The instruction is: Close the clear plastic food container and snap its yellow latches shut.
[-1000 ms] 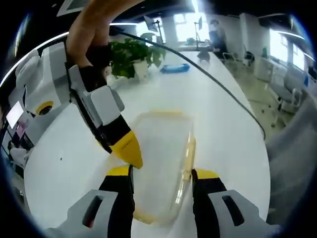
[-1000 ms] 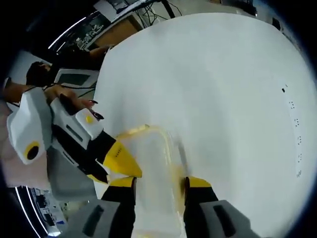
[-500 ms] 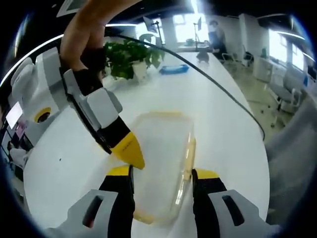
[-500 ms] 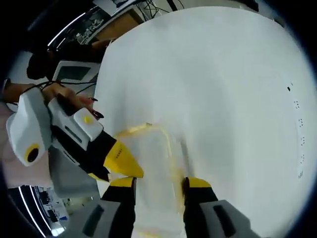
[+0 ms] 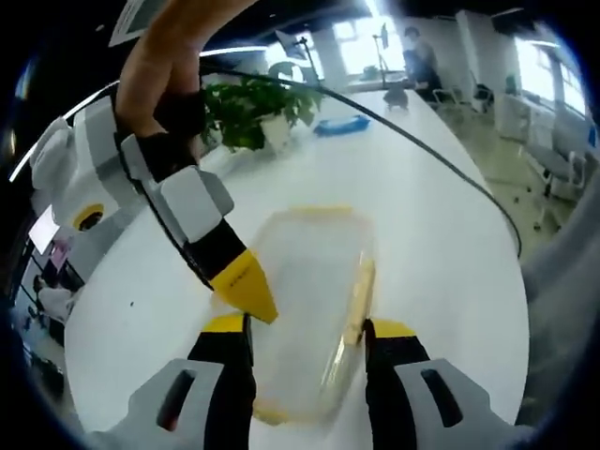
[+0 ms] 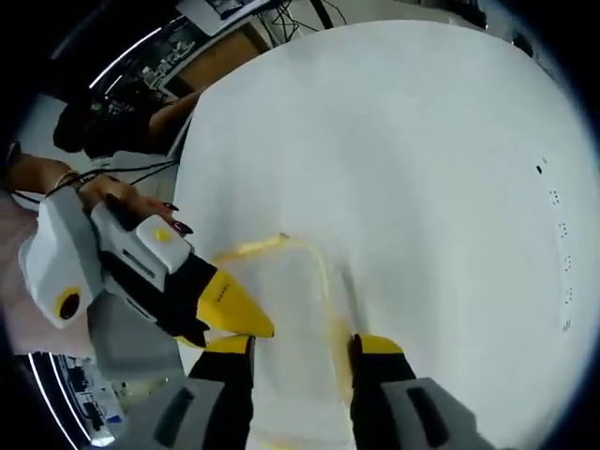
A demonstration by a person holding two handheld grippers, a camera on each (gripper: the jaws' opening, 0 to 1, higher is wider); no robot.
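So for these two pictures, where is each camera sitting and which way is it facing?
Left gripper view: rides the left hand-held gripper, facing along the white table over the clear container toward a potted plant; a hand holds the right hand-held gripper.
Right gripper view: rides the right hand-held gripper, looking down at the container.
Shared: container, table, each other's gripper.

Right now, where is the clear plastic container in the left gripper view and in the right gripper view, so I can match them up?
Left gripper view: the clear container lies at lower centre on the white table, reaching down between that view's own jaws.
Right gripper view: the container sits at bottom centre, running down between that view's own jaws.
Shared landmark: the yellow latch along the container's right-hand edge in both pictures.
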